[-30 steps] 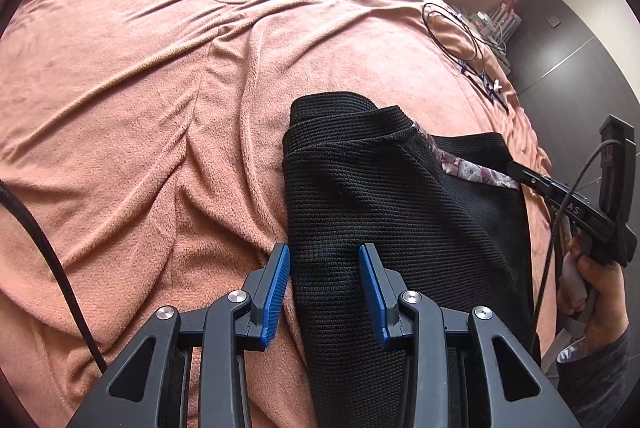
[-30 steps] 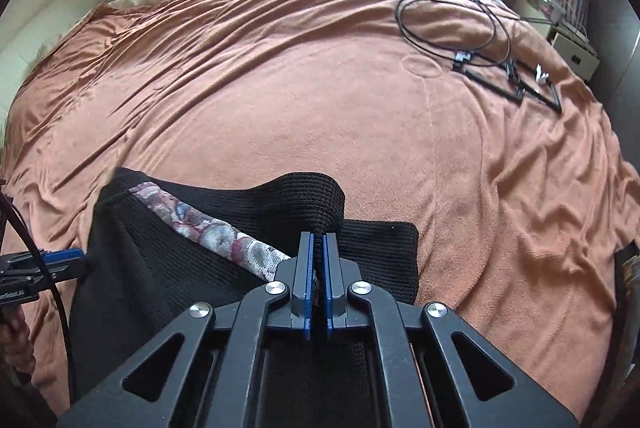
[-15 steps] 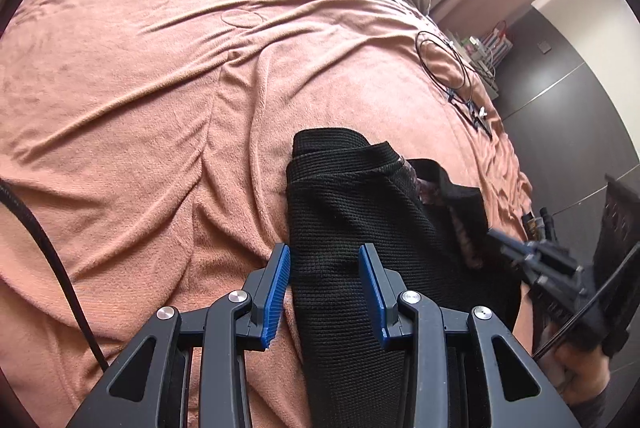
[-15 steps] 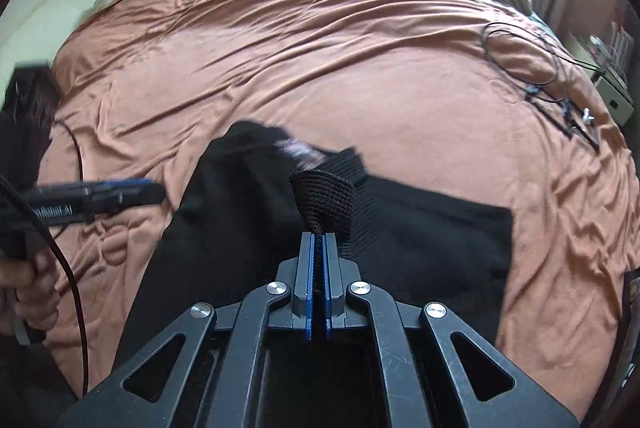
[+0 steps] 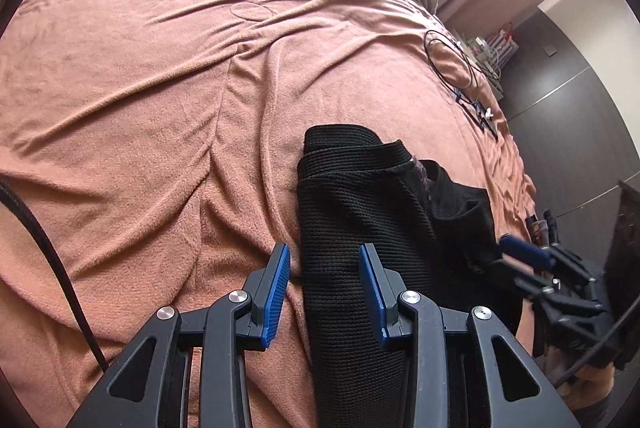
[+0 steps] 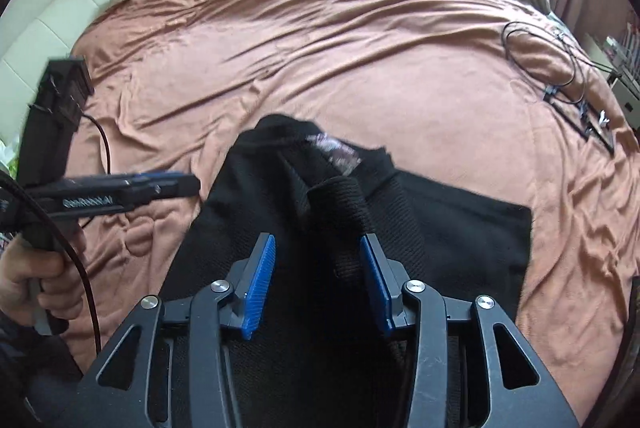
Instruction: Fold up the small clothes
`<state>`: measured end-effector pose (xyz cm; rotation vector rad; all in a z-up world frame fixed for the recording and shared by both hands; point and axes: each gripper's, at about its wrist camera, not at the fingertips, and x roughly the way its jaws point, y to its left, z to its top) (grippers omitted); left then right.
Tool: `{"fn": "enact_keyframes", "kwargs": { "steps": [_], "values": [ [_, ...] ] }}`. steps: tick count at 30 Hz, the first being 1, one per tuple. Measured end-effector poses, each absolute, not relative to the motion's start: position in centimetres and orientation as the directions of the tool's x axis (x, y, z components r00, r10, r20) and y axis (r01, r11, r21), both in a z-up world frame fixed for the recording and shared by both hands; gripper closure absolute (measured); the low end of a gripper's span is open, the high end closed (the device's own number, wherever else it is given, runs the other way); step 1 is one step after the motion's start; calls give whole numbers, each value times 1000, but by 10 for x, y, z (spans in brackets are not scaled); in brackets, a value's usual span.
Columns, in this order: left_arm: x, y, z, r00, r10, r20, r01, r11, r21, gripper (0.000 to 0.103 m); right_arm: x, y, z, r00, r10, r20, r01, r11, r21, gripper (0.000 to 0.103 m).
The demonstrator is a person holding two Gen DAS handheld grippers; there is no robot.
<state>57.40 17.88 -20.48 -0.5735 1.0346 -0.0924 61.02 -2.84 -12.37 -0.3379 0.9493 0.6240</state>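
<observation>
I am looking down along both tools at the black knit garment (image 5: 360,228), which is lying on the rust-coloured bedspread (image 5: 140,88) toward the near edge of the bed, its long axis running away from me toward the pillows. In the left view its folded left edge is passing right between the fingers of the left gripper (image 5: 324,292); those jaws are standing partly apart, with the cloth in the gap but neither pad pressing on it, so I am holding nothing there. The right gripper (image 6: 316,284) is hanging over the middle of the garment, its jaws opening; a raised ridge of ribbed fabric (image 6: 340,204) is sitting just ahead of and between its pads, loose rather than pinched as far as I can judge. The right side of the garment is spreading flat toward the bed's right edge. I am judging the left tool to be the nearer one for taking the long folded edge. A coiled cable (image 6: 540,52) is lying well apart, near the far right corner.
</observation>
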Motion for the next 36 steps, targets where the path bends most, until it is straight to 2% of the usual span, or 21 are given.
{"fn": "enact_keyframes", "kwargs": {
  "steps": [6, 13, 17, 22, 24, 25, 26, 28, 36],
  "values": [
    [575, 180, -210, 512, -326, -795, -203, 853, -481, 65, 616, -35, -125, 460, 306, -834, -606, 794, -43, 61],
    [576, 187, -213, 511, -317, -799, -221, 850, -479, 65, 600, -19, -143, 414, 308, -856, -683, 727, -69, 61],
    [575, 190, -214, 512, -323, -796, -230, 842, -489, 65, 591, -5, -153, 447, 232, -864, -706, 685, -181, 56],
    [573, 190, -212, 514, -328, -792, -225, 840, -494, 65, 582, 11, -163, 537, 139, -832, -705, 615, -352, 56],
    [574, 190, -211, 515, -331, -790, -221, 839, -496, 65, 582, 11, -165, 554, 110, -825, -694, 609, -384, 70],
    [574, 189, -211, 515, -333, -790, -219, 840, -497, 65, 582, 10, -165, 551, 106, -828, -694, 609, -384, 82],
    [574, 189, -211, 515, -333, -790, -217, 841, -496, 65, 583, 8, -164, 551, 106, -828, -694, 608, -384, 89],
    [575, 189, -211, 515, -330, -791, -214, 844, -492, 65, 587, 2, -158, 569, 105, -816, -678, 621, -393, 97],
    [577, 188, -214, 508, -319, -800, -214, 853, -476, 65, 625, -45, -122, 610, 141, -780, -543, 790, -283, 101]
  ]
}}
